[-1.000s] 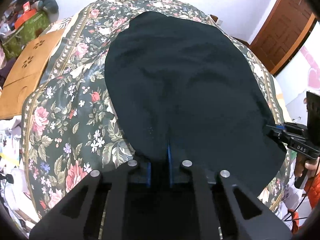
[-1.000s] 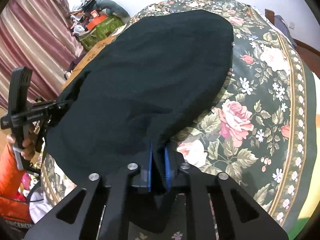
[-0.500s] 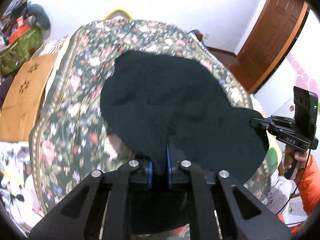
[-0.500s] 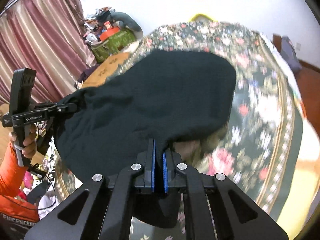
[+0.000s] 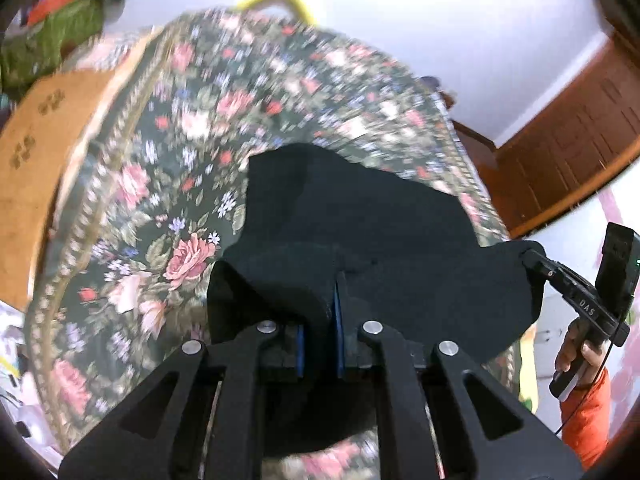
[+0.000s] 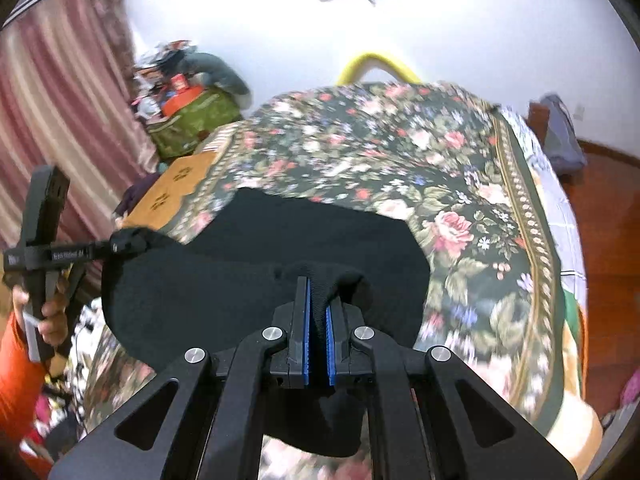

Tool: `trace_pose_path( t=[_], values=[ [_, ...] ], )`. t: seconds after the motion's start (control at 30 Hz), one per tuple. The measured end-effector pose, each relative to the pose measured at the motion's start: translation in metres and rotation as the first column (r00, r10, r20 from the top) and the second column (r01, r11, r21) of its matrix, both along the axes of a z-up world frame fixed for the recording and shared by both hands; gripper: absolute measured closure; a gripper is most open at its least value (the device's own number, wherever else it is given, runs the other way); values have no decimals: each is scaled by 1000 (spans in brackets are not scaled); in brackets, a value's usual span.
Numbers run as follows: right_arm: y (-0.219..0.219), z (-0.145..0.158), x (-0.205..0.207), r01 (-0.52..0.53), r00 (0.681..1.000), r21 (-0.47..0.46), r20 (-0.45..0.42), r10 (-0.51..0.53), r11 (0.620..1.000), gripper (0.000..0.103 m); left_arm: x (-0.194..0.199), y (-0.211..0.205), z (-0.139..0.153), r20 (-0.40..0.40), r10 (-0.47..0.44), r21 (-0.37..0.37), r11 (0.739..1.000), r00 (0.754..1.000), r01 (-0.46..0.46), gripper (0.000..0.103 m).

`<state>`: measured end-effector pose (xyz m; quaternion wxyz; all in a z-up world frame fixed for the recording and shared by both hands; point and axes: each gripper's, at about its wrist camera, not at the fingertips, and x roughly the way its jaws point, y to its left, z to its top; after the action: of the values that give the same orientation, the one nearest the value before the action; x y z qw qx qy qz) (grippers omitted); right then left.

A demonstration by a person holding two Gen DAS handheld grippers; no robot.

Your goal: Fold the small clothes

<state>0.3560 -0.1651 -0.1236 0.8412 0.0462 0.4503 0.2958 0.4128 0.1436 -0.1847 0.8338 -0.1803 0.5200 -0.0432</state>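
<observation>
A black garment is pinched by the left gripper and right gripper above the floral bedspread

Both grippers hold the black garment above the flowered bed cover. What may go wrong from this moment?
1. Each gripper pinches only a small bunch at the edge of the black garment: the left gripper, the right gripper. A corner may slip out.
2. The cloth sags between the grips, so the fold may land creased.
3. Its far edge lies on the flowered bed cover and may drag unevenly.
</observation>
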Motion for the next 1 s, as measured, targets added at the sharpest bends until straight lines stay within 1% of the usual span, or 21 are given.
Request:
trace_pose_path(
  t=[0.07,0.1,0.13,0.2,0.23,0.3,0.33,0.37,0.43,0.47,0.5,0.53,0.57,0.6,0.67,0.7,0.73,0.8,0.9,0.97,1.0],
  values=[
    [5,-23,25,22,999,-15,-43,-23,1000,98,15,8,-27,-42,16,15,1000,999,-15,90],
    [8,-35,33,30,998,-27,-61,-31,999,98,21,10,-40,-51,16,41,999,999,-14,88],
    [10,-45,40,32,997,-28,-76,-34,999,98,24,9,-47,-45,1,48,999,999,1,87],
    [12,-62,44,33,995,-23,-89,-35,999,98,22,5,-51,22,-49,97,994,999,47,86],
    [13,-64,42,31,997,-24,-74,-33,999,98,20,1,-50,41,-74,130,989,996,68,86],
    [12,-61,36,20,999,-31,-37,-21,999,98,16,-7,-48,58,-125,203,973,990,111,86],
    [10,-60,36,17,999,-30,-36,-18,999,98,14,-12,-46,61,-147,246,961,987,128,85],
    [10,-57,34,12,999,-34,-35,-13,999,97,12,-16,-43,58,-160,289,947,985,137,82],
    [7,-47,29,8,999,-58,-32,-10,998,94,7,-18,-35,57,-136,392,914,989,103,47],
    [5,-42,26,9,999,-71,-30,-11,997,91,2,-18,-30,68,-133,416,904,989,93,44],
    [2,-38,23,14,1000,-89,-26,-16,996,83,-2,-18,-25,81,-136,425,901,987,89,43],
    [-1,-34,20,25,1000,-111,-11,-27,994,76,-10,-17,-19,89,-139,417,904,986,89,43],
    [-3,-32,18,32,999,-123,7,-31,992,63,-16,-16,-16,90,-139,408,909,986,91,43],
    [-8,-25,8,32,999,-133,40,-27,991,54,-26,-16,-10,93,-141,392,915,986,94,43],
    [-13,-13,-12,10,996,-145,92,4,989,51,-40,-19,-5,97,-155,384,917,983,107,39],
    [-14,-10,-20,-7,995,-152,97,22,988,51,-52,-22,-2,104,-168,385,916,980,116,34],
    [-15,-7,-28,-22,995,-152,96,36,988,51,-58,-25,0,110,-174,386,915,979,119,30],
    [-15,-7,-41,-51,994,-150,91,65,987,50,-76,-33,1,121,-195,373,918,973,138,27],
    [-10,-14,-57,-89,991,-163,80,104,983,50,-90,-47,-8,93,-221,349,920,971,176,24],
    [-4,-22,-62,-103,991,-161,64,115,982,50,-93,-57,-18,75,-239,379,905,968,195,24],
    [-1,-28,-63,-108,991,-164,55,118,981,50,-93,-61,-24,64,-239,416,889,969,192,24]
  ],
)
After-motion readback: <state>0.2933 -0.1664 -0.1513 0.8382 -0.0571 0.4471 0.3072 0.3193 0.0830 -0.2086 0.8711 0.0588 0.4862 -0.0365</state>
